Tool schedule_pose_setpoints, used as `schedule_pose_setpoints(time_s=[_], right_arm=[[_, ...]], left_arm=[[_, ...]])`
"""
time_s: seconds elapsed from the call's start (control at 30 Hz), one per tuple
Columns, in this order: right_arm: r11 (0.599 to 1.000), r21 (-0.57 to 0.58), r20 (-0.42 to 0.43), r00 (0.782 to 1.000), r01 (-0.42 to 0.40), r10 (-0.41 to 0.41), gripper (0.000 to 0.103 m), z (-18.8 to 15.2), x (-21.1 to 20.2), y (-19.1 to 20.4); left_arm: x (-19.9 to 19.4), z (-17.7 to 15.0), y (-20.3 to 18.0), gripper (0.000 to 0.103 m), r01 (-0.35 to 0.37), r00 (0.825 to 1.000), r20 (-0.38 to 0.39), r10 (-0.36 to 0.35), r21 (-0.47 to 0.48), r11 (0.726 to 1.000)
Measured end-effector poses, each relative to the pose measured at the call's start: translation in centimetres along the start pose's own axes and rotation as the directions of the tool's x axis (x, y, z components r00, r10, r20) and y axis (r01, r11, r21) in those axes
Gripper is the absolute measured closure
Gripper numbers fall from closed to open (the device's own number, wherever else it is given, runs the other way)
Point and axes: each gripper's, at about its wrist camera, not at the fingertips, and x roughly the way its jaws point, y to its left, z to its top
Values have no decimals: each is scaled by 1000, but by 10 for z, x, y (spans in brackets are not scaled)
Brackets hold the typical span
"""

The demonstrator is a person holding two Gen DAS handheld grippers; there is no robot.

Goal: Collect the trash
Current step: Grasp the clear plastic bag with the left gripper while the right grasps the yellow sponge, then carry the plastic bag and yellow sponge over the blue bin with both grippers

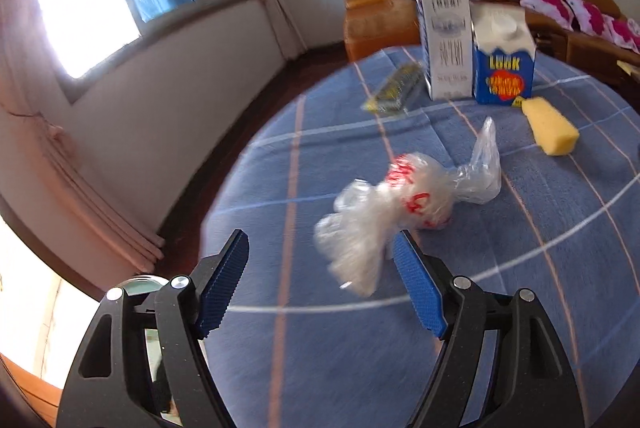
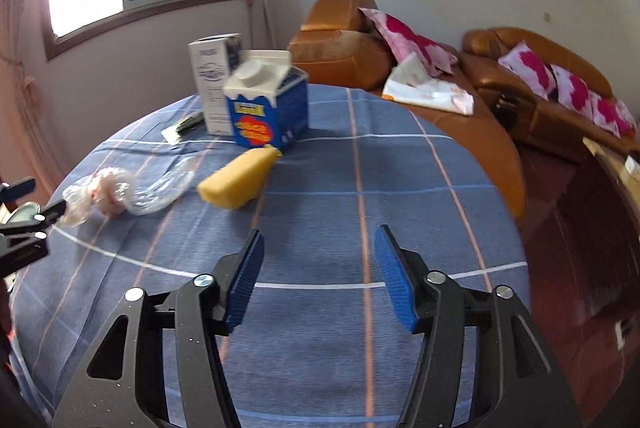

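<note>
On the blue checked tablecloth (image 2: pixel 400 187) the litter lies loose, as if dropped for gathering: from the left, a flat wrapper (image 1: pixel 396 87), a crumpled plastic bag (image 1: pixel 404 203), then a yellow sponge (image 2: pixel 236 179); 2 cartons stand upright behind, white (image 1: pixel 446 43) and blue (image 1: pixel 504 67). The left gripper (image 1: pixel 320 256) is spread wide with the bag's near end between its pads, seemingly unpinched. The right gripper (image 2: pixel 318 252) is spread over bare cloth, holding nothing
</note>
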Motion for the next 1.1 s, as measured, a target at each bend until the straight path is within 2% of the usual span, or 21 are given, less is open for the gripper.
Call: schedule_pose_setpoints(time_s=[0.03, 0.1, 0.13, 0.17, 0.2, 0.43, 0.53, 0.63, 0.7, 0.77, 0.9, 1.1], right_arm=[[1000, 10, 4, 1000, 8, -8, 37, 1, 0, -3], [1000, 17, 10, 1000, 12, -12, 36, 4, 0, -4], [1000, 21, 7, 1000, 11, -11, 36, 5, 2, -4], [1000, 25, 5, 1000, 4, -4, 36, 7, 4, -3], [1000, 29, 5, 1000, 0, 0, 36, 10, 7, -2], [998, 39, -2, 998, -58, 58, 36, 31, 26, 29], [996, 23, -31, 996, -81, 82, 36, 44, 43, 54], [998, 7, -81, 995, -65, 66, 37, 47, 61, 68], [999, 21, -134, 990, -43, 46, 45, 43, 78, 70], [997, 46, -168, 984, -56, 63, 75, 36, 89, 65], [992, 42, -149, 981, -117, 122, 76, 30, 78, 67], [965, -80, -105, 965, -248, 239, 77, 19, 40, 109]], left_arm=[[5, 2, -3, 33, 4, 1000, -9, -4, 1, 1000], [19, 4, -7, 63, 42, 997, -61, -42, 5, 999], [21, 4, -6, 81, 61, 996, -72, -60, 1, 998], [22, 4, -4, 88, 74, 995, -73, -74, -2, 997], [22, 4, -2, 90, 68, 995, -70, -68, -1, 998], [2, 5, 30, 93, 68, 997, -24, -70, -67, 995], [-15, -1, 46, 93, 38, 999, 9, -38, -89, 995], [-28, -11, 60, 93, 7, 1000, 24, -5, -108, 994], [-33, -20, 70, 93, 2, 1000, 20, 1, -126, 992], [-37, -29, 80, 93, 0, 1000, 15, 2, -144, 990], [-49, -49, 102, 93, -13, 1000, 11, 15, -188, 982], [-70, -74, 132, 93, -83, 996, -7, 84, -241, 967]])
